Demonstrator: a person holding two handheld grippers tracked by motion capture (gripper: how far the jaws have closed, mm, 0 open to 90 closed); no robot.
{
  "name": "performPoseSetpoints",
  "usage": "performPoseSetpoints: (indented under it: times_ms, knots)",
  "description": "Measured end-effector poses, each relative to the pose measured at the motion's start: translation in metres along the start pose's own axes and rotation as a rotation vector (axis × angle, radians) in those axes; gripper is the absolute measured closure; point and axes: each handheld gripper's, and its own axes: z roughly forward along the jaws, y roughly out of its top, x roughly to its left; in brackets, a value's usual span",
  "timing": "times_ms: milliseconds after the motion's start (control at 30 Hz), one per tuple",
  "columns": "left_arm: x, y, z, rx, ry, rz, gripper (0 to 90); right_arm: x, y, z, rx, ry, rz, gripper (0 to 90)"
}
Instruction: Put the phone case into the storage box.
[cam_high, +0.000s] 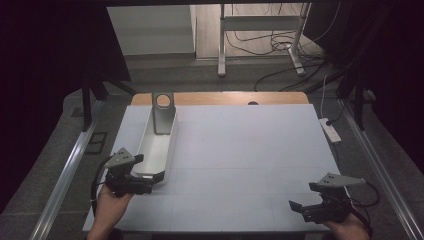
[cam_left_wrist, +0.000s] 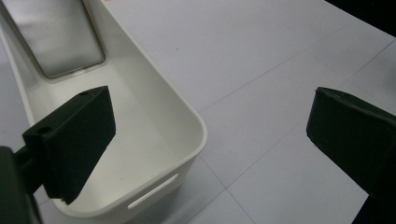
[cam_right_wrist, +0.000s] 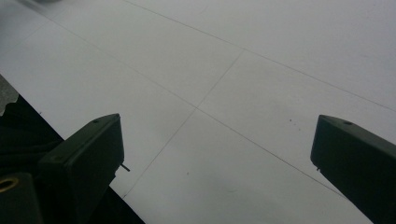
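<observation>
The white tray (cam_high: 156, 150) near the surface's left edge is straddled at its near end wall by the open left gripper (cam_left_wrist: 205, 135) but not yet grasped, while the right gripper (cam_right_wrist: 215, 154) hangs open at the near right corner.

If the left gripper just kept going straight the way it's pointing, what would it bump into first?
Most likely the white tray. The left gripper is open, with one finger already over the tray's inside and the other over the bare table, so the tray's near corner rim would come first, though depth is hard to judge.
</observation>
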Motion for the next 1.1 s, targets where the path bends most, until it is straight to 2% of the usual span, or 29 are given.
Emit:
performPoseSetpoints:
  times_ms: [1100]
  knots:
    - [-0.002,-0.028,-0.026,0.01,0.044,-0.016,2.3,0.0,0.0,0.0,0.001,0.004,0.005,3.1]
